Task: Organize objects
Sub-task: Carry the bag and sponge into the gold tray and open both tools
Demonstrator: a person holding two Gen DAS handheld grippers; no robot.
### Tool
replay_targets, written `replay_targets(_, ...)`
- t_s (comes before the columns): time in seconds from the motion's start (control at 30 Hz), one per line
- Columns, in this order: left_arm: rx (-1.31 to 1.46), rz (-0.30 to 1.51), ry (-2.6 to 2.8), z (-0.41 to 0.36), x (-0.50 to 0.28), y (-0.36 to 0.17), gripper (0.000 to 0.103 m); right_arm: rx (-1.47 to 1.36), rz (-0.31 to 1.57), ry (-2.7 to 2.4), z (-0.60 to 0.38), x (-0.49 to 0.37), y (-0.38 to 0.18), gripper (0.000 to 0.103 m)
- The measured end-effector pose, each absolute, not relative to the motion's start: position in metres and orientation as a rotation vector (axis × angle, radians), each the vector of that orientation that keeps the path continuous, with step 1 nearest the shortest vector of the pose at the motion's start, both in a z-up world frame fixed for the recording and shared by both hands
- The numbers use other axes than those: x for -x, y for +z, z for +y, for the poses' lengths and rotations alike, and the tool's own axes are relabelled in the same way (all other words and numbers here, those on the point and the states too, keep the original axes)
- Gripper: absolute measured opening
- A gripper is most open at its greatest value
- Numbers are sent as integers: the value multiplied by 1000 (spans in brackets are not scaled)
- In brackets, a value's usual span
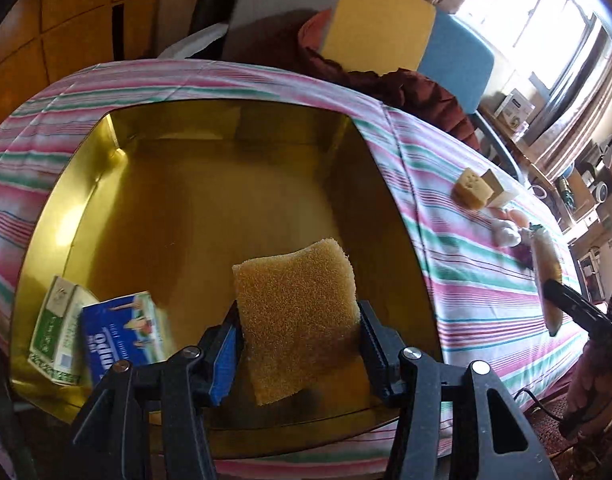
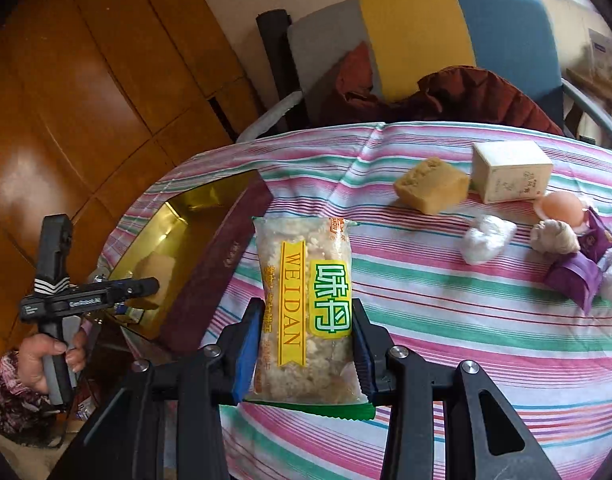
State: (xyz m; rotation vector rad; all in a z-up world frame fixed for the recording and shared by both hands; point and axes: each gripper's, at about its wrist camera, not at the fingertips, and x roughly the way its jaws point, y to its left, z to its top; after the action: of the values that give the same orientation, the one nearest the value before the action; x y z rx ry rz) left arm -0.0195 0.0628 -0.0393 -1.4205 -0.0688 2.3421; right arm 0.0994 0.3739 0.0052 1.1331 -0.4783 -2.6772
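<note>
left gripper: we grip the sponge over the tin, ready to drop beside the boxes | right gripper: clamped on the snack pack above the cloth, probably tin-bound next

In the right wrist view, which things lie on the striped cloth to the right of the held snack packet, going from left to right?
Yellow sponge block → white wrapped lump → cream box → garlic bulb → purple sachet.
</note>
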Motion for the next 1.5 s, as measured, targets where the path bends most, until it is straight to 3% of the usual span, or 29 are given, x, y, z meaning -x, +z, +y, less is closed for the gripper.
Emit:
replay_targets(0.4,1547,45,2331,36,21,-54,55,-1083,-414,-2514,264,-59,20,42)
replay_targets(0.57,1545,22,2307,27,13,-54,60,-1117,-363,-2497,231,-46,14,42)
replay_targets(0.77,1367,-163,2376,3,2,-26,62,-1152,-343,-2469,204,-33,6,42)
replay_targets(1.17,1262,-432,2619,-38,-2,-14,62,-1297,-165,-2526,168,-14,-15,42)
replay_targets(1.5,1276,-443,2615,-40,4,-19,62,-1344,-69,-2539,154,-13,-30,43)
